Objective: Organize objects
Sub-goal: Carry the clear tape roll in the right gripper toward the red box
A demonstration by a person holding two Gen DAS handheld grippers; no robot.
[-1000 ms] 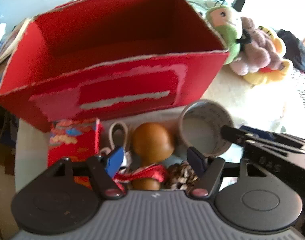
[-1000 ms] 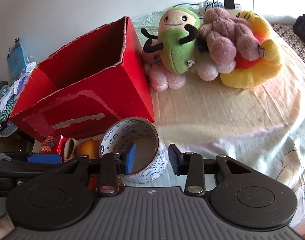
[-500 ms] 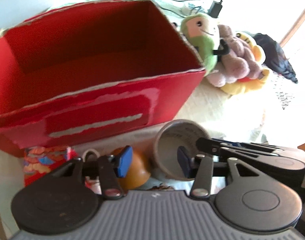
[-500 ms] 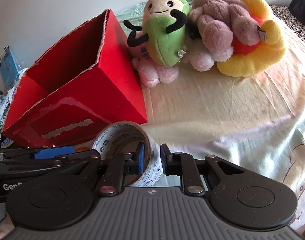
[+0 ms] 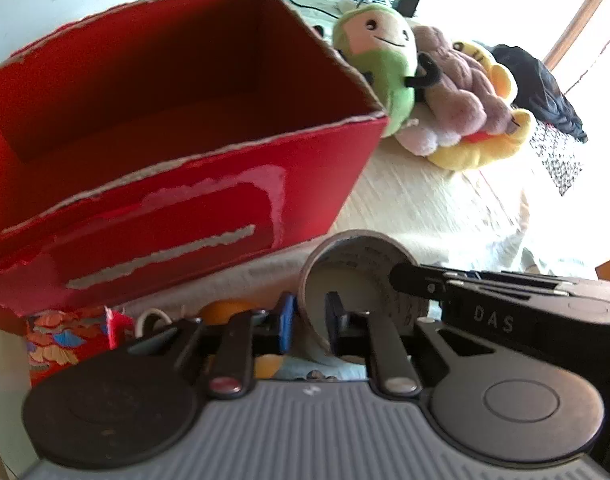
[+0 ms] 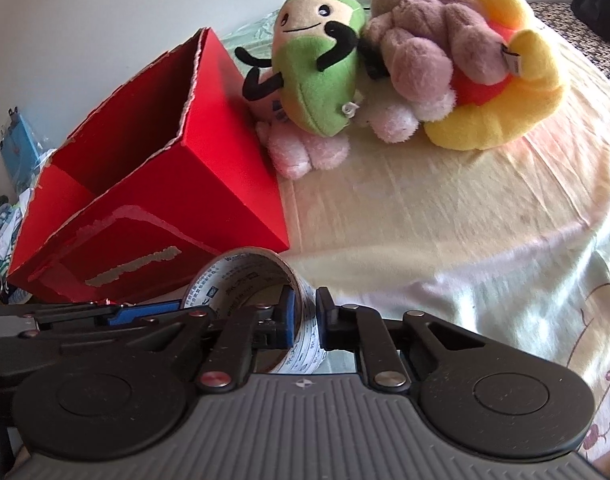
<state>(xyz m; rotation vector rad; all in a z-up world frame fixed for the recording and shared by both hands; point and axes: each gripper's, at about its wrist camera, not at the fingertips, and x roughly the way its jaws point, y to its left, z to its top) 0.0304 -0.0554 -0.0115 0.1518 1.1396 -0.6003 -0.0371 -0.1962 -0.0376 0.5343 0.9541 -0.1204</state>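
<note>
Tape roll (image 6: 249, 304): wide clear packing tape, blue print on its white-lined core, standing on edge just in front of the red cardboard box (image 6: 165, 208). Right hand-held gripper (image 6: 305, 316) is clamped across the roll's wall, one finger inside the core; left hand-held gripper (image 5: 309, 320) likewise pinches the opposite wall. Plush toys (image 6: 405, 60) lie heaped on the bed (image 6: 445, 208) beside the box.

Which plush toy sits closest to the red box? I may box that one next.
The green plush with black arms: it leans beside the red box's far corner. The mauve plush and yellow plush lie farther from it.
</note>
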